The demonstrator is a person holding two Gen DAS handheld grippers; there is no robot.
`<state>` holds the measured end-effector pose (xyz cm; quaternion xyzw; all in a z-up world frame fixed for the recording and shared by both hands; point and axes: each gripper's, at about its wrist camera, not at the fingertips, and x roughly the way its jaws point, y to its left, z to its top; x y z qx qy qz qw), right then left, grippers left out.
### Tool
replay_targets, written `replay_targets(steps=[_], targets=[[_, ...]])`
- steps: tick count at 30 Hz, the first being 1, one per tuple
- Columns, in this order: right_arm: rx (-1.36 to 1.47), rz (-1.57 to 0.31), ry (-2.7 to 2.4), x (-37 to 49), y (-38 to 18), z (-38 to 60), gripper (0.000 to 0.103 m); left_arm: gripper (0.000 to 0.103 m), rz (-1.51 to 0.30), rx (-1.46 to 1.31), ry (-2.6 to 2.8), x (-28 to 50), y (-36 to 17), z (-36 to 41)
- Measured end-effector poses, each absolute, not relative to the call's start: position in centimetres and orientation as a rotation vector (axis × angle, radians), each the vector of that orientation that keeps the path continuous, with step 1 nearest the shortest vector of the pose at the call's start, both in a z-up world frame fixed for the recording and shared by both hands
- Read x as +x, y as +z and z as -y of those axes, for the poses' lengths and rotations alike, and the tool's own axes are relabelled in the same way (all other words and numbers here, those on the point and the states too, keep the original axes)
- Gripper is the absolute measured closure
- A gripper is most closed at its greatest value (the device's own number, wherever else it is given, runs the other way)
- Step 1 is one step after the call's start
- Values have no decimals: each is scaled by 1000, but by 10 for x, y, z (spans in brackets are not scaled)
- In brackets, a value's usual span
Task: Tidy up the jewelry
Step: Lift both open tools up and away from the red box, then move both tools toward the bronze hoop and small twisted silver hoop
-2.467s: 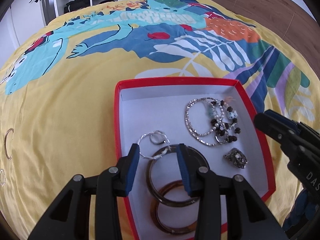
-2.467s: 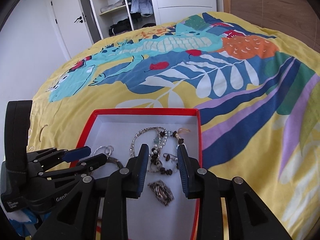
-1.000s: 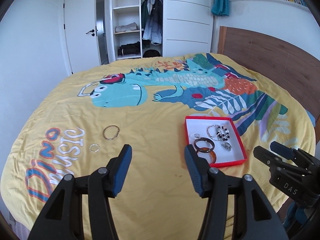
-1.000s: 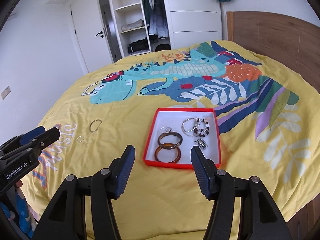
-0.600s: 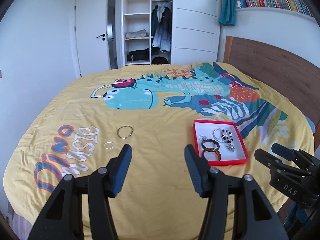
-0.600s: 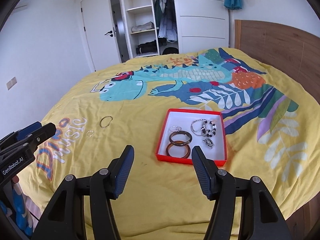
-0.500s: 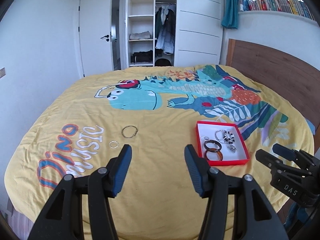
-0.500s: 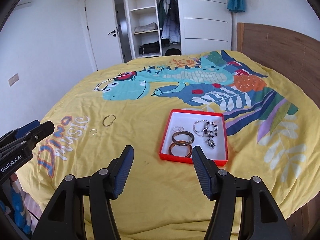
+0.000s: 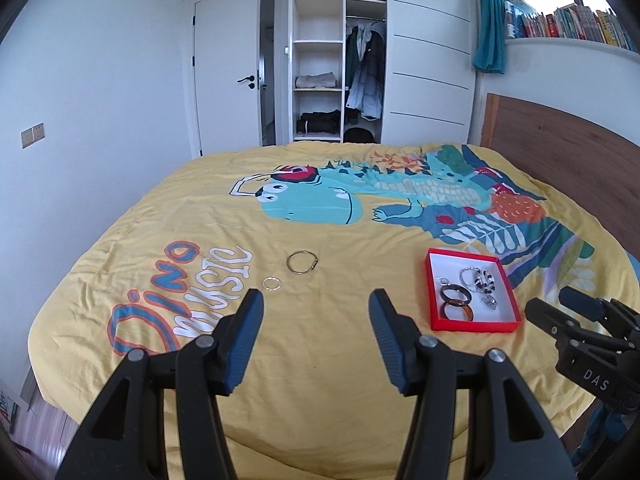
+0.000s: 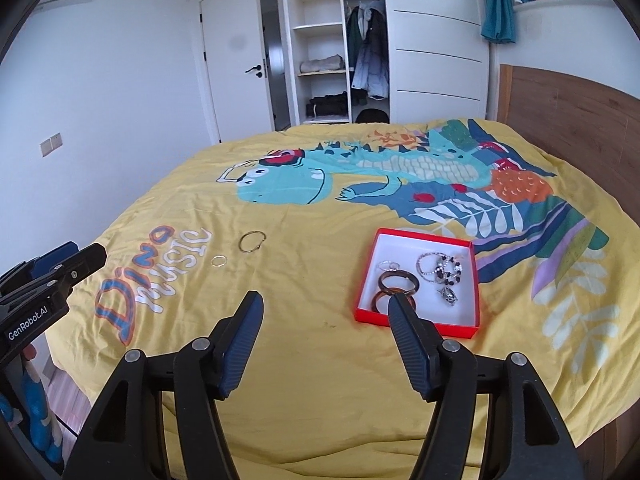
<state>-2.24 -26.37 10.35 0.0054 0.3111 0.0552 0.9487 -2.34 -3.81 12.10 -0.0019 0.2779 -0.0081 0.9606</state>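
On bed (image 9: 320, 420), left of red box (image 9: 474, 325): gold hoop (image 9: 302, 262) and small ring (image 9: 271, 284), ahead of left gripper (image 9: 316, 316), nearer than right gripper (image 10: 325, 316); both fingers spread, empty.

Open bedspread, few obstacles

Near bed (image 9: 320, 400) lies bare; red box (image 9: 476, 326) sits right, large ring (image 9: 302, 262) and small ring (image 9: 271, 284) centre-left, well apart.

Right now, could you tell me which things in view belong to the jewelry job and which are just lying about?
Job: red tray with bangles and beaded bracelets; gold hoop and small ring loose on the bedspread.
Background: wardrobe, books, curtain.
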Motion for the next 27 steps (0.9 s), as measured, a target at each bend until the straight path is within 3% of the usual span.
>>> replay_targets(steps=[27], targets=[[3,-772,171,31,48,237,36,50,-716,-74,65,30,61,-5]])
